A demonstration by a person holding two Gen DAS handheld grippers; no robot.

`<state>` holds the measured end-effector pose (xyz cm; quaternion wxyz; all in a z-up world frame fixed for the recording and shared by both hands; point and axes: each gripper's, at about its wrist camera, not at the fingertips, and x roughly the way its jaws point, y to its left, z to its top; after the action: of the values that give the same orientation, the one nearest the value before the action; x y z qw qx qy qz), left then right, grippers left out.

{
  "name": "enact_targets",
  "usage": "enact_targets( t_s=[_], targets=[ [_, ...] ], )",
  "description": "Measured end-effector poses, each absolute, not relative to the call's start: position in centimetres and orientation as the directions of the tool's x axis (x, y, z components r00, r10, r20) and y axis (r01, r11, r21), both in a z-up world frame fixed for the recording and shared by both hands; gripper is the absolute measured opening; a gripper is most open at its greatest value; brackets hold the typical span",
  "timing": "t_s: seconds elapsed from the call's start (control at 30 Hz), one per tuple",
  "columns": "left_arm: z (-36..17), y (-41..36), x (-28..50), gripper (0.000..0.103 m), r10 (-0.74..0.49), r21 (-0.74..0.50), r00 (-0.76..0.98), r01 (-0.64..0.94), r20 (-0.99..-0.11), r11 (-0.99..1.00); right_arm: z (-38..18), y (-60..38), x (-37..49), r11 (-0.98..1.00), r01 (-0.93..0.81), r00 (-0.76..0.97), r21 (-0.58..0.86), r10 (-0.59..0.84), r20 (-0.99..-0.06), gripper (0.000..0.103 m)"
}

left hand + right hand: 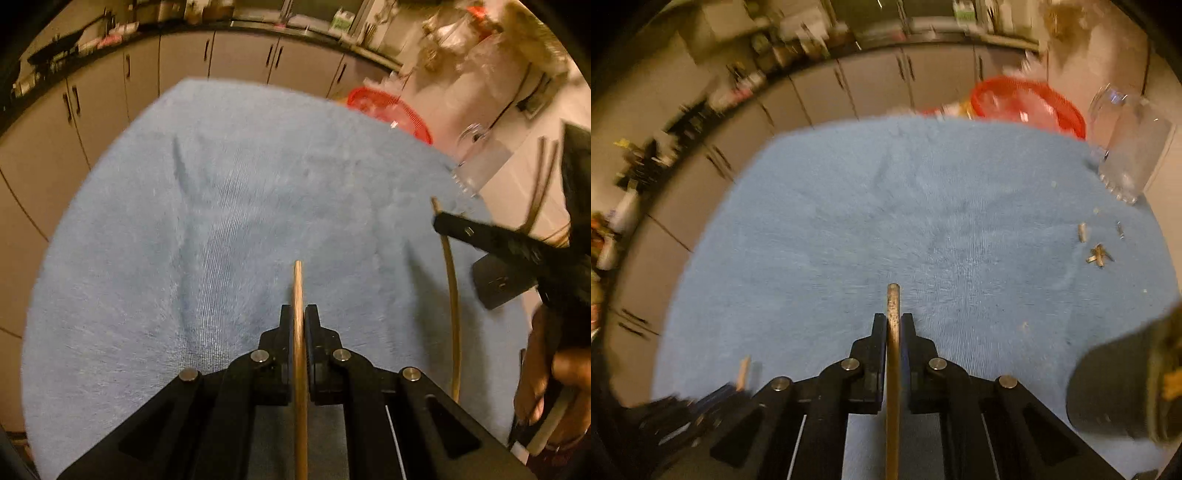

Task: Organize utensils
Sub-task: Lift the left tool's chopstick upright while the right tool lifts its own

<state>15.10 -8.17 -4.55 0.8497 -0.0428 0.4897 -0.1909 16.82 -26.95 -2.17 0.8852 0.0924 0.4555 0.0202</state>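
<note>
My left gripper [298, 314] is shut on a wooden chopstick [298, 291] that sticks out forward above the blue towel [221, 221]. My right gripper [894, 321] is shut on a second chopstick [893, 306], also held above the blue towel [905, 206]. In the left wrist view the right gripper [439, 221] shows at the right with its chopstick [452, 295] running down from it. In the right wrist view the left gripper [738, 384] shows blurred at the lower left. A clear glass mug [1130, 147] stands at the towel's far right; it also shows in the left wrist view [476, 162].
A red plastic basket [1030, 103] sits beyond the towel's far edge and shows in the left wrist view [388, 110] too. Small wood scraps [1099, 254] lie on the towel near the mug. A dark object [1115, 387] sits at the lower right. Grey cabinets [236, 59] run behind.
</note>
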Motion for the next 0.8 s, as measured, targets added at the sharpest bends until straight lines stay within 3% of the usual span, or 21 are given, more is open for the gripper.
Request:
enact_targets(
  t_s=[0.37, 0.8],
  targets=[
    [3.5, -8.1, 9.6, 0.006, -0.443, -0.290, 0.559, 0.344, -0.702, 0.893, 6.9, -26.3, 3.5, 0.964, -0.072, 0.840, 0.256, 0.197, -0.506, 0.008],
    [7.9, -9.0, 4.7, 0.006, -0.471, -0.268, 0.627, 0.395, -0.620, 0.879, 10.0, -26.3, -4.6, 0.968, -0.047, 0.915, 0.245, 0.141, -0.379, 0.008]
  ],
)
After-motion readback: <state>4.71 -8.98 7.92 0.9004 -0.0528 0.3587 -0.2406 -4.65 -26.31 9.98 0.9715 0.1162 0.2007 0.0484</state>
